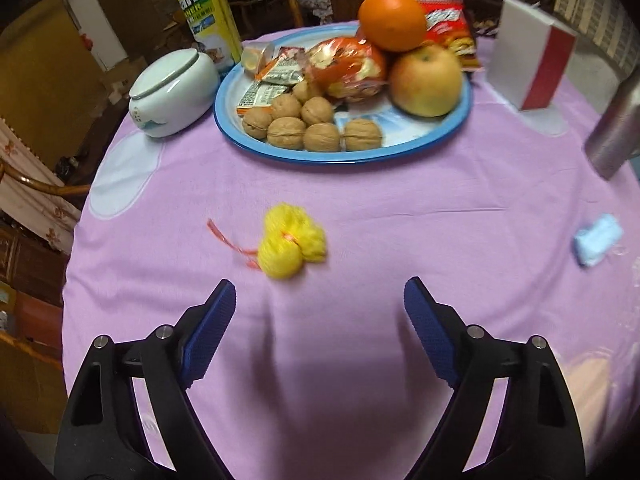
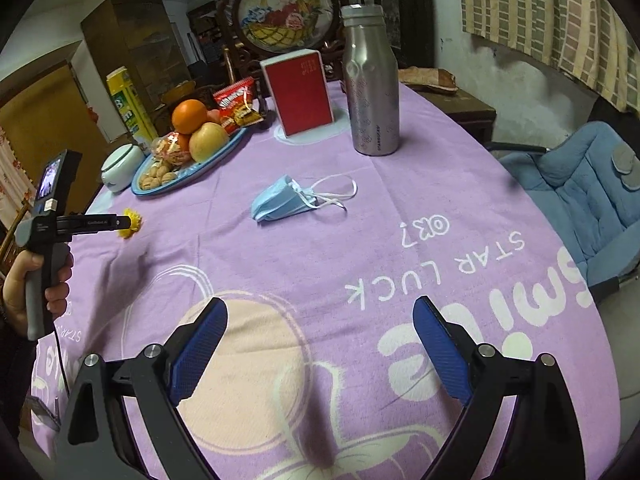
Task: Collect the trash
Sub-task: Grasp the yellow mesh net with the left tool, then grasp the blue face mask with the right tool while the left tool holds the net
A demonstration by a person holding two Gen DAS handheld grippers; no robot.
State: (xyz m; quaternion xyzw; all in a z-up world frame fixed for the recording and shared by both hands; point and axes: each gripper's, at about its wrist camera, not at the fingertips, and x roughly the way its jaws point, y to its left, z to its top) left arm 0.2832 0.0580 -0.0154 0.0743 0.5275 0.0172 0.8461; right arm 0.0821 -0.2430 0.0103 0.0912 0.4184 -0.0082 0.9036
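Trash lies in two spots on the round desk [image 2: 400, 208] under its lilac cloth. Nearest the left gripper [image 1: 319, 300] is a crumpled yellow net [image 1: 291, 249] with a red string, lying just ahead of the spread blue fingers [image 1: 216, 320] and a little toward the left one; nothing is between them, and bare cloth fills the gap. Open cloth runs from the net up to the blue-rimmed plate [image 1: 448, 136] of walnuts, wrappers, an apple and an orange. Left of the plate a white lidded jar [image 1: 176, 88] sits close to the desk's curved edge, which drops away to chairs and boxes.

A blue face mask [image 2: 284, 202] with loose white ear loops lies mid-desk, well apart from the right gripper [image 2: 320, 316], whose fingers stand wide with nothing in them. Broad printed cloth lies free between them. Beyond the mask stand a steel bottle [image 2: 372, 92] and a red box [image 2: 298, 92]. Past the right edge is a blue padded chair [image 2: 576, 192].
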